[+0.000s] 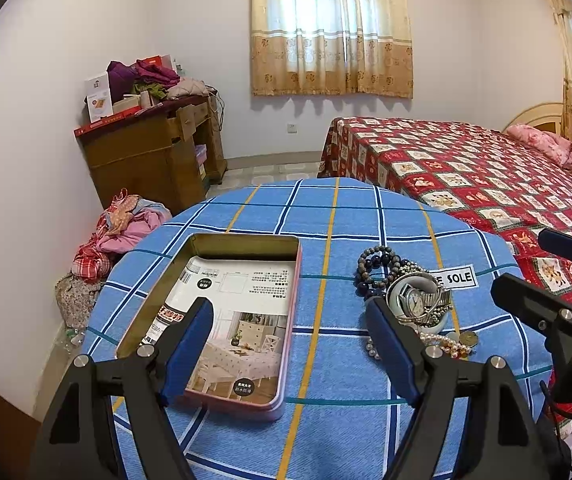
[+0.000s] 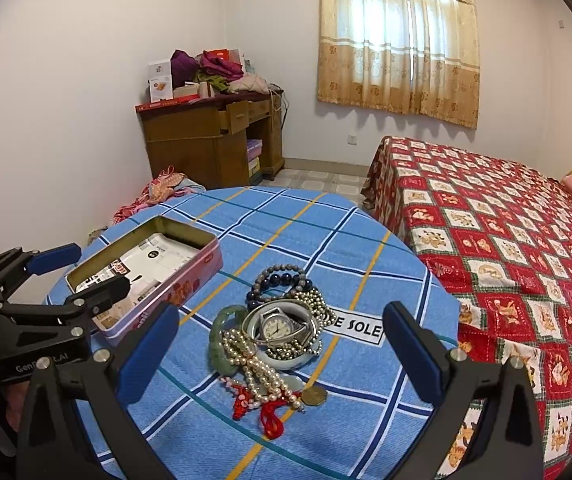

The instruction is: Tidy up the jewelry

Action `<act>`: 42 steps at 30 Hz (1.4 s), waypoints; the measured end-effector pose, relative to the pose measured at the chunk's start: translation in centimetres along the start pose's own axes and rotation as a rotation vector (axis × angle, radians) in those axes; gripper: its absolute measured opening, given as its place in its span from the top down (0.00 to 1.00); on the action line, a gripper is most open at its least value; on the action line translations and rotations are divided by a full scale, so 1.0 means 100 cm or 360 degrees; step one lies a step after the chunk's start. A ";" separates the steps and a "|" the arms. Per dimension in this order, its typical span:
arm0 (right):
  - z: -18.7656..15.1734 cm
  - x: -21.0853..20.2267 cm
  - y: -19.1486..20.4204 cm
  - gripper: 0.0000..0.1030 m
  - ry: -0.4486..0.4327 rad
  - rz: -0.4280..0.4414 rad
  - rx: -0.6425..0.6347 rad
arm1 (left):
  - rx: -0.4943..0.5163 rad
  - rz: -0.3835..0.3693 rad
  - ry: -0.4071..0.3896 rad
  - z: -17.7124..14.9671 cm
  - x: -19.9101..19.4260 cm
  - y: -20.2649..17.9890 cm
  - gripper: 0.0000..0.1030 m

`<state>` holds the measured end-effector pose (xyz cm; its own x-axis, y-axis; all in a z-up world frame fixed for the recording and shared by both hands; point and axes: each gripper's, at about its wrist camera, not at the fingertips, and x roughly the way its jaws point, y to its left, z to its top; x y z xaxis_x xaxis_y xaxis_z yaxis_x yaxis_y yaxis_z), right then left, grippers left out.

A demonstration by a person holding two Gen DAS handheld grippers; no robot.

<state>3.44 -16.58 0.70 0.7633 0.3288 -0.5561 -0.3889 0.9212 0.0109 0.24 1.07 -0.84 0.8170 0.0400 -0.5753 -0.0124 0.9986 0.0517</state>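
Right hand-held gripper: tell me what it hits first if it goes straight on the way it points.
Most likely the jewelry pile: the open right hand-held gripper frames it, with the watch on top, dead ahead. It would probably meet the pearl strand on the near side first, though depth is hard to judge.

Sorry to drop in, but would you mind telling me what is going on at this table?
A person holds two grippers over a blue checked table, about to sort jewelry. The left gripper hangs open above the open tin, which holds only a printed leaflet. The right gripper is open too, aimed at the jewelry pile: a watch, bead bracelets, pearls and a jade bangle. Nothing is gripped yet.
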 end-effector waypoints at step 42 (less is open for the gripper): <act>-0.002 0.001 0.002 0.00 0.0002 0.0001 -0.0022 | -0.0021 0.0026 0.0024 0.001 0.002 0.008 0.24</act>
<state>3.34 -16.40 0.53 0.7623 0.3289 -0.5574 -0.3963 0.9181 -0.0003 0.47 1.86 -0.86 0.8079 0.0568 -0.5866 -0.0335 0.9982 0.0506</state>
